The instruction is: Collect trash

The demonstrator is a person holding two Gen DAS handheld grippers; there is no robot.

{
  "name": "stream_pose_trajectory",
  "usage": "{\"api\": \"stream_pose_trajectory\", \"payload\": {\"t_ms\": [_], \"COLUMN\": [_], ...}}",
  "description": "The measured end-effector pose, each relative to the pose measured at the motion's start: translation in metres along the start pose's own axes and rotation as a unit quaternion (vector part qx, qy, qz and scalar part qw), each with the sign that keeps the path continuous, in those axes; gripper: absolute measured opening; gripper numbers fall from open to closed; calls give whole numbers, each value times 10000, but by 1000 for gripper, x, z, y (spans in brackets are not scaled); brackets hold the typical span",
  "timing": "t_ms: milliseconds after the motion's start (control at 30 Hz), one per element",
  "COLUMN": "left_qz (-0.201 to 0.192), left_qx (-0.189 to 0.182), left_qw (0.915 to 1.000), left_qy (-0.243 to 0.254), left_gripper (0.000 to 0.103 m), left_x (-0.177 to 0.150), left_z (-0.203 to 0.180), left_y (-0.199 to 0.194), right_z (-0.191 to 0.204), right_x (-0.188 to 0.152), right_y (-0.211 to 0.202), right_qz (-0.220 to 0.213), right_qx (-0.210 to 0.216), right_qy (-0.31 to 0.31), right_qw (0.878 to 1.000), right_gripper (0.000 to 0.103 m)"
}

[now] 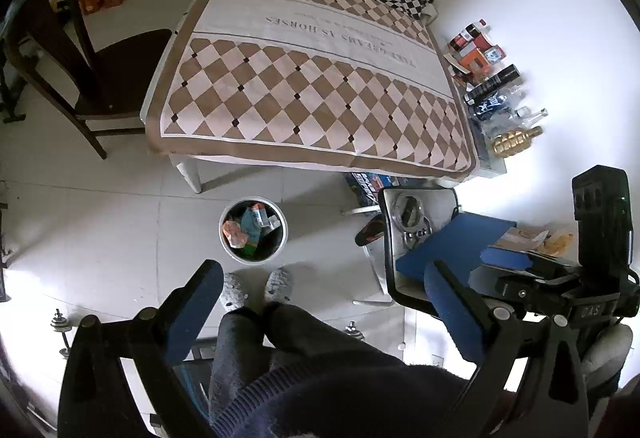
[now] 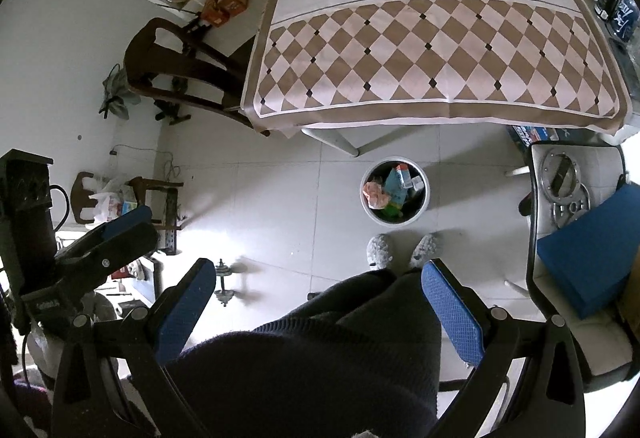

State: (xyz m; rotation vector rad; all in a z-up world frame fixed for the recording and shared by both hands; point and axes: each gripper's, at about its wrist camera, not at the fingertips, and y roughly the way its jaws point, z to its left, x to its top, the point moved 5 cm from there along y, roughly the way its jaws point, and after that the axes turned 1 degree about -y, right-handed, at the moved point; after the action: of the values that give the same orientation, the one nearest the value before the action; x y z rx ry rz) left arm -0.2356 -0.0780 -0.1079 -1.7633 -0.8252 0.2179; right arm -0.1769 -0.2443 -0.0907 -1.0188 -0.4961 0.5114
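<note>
Trash bin (image 1: 253, 229) beyond open left gripper (image 1: 324, 302)

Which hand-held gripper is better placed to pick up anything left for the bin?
Neither clearly. Left hand-held gripper and right hand-held gripper are both open, empty and held high over the person's legs. The trash bin already holds wrappers, and no loose trash shows on the tablecloth.

A brown-and-cream diamond-patterned cloth (image 1: 304, 86) lies smooth and matt over the table. The pale tiled floor (image 1: 120, 206) has a soft sheen. The round grey bin (image 1: 253, 226) looks like smooth plastic and holds crumpled paper and wrappers. The dark wooden chair (image 1: 80, 50) at far left is glossy. Textured blue pads line the black plastic fingers (image 2: 452, 312). Grey slippers (image 1: 234, 290) look fuzzy.
</note>
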Motion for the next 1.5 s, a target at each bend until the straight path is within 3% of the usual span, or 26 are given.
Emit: {"api": "stream_pose_trajectory", "payload": {"t_ms": [1500], "left_qz": [44], "left_qx": [-228], "left_qw": [9997], "left_qy": [88], "left_gripper": [103], "left_x": [2], "left_z": [-17], "left_y": [-6], "right_z": [2], "right_x": [-5], "right_y": [-12], "right_qz": [56], "right_qx": [171], "right_qy": [-31], "right_qw": [9998], "right_gripper": [103]}}
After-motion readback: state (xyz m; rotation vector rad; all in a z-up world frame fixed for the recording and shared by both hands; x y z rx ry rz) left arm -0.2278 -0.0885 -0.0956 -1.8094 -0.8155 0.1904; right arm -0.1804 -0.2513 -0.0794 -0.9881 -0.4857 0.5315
